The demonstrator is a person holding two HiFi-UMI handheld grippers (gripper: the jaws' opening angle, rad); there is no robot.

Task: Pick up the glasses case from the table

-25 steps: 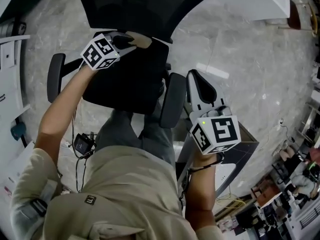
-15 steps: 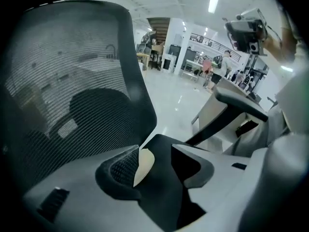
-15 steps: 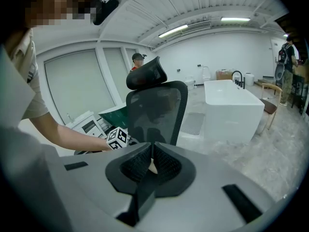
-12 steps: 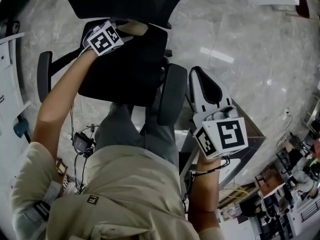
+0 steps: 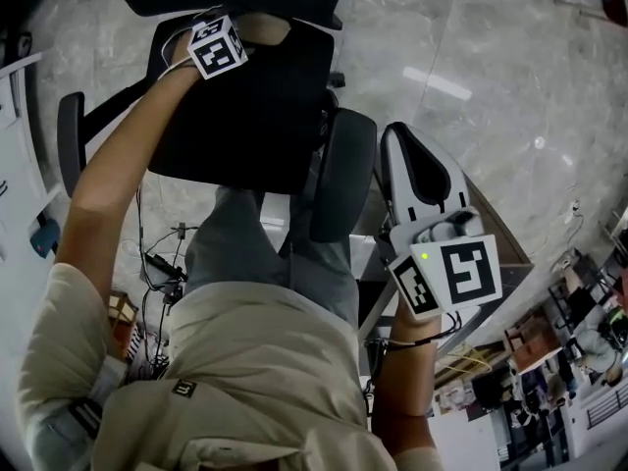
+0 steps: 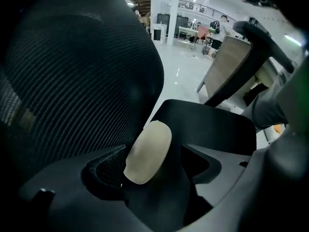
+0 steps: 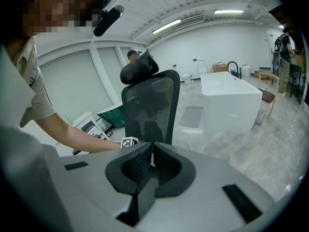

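The glasses case [image 6: 148, 151] is a beige oval shell lying on the black seat of an office chair [image 5: 255, 116], close to its mesh backrest [image 6: 72, 81]. My left gripper [image 6: 153, 167] points steeply down over it. Its jaws are opening, with the case between them near the left pad and clear of the right one. In the head view the case [image 5: 263, 29] shows just past the left gripper [image 5: 245, 26] and its marker cube [image 5: 218, 47]. My right gripper [image 5: 397, 137] hangs beside the right armrest, and its jaws [image 7: 152, 151] are shut with nothing in them.
The chair's armrests [image 5: 341, 175] flank the seat, and the person's legs stand right behind it. A white counter [image 7: 229, 103] stands beyond the chair on the marble floor [image 5: 471, 77]. Cables and a small device [image 5: 157, 268] lie on the floor at the left.
My left gripper has dropped onto the chair seat with the beige case and turned at the wrist. The right gripper has sunk a little beside the armrest.
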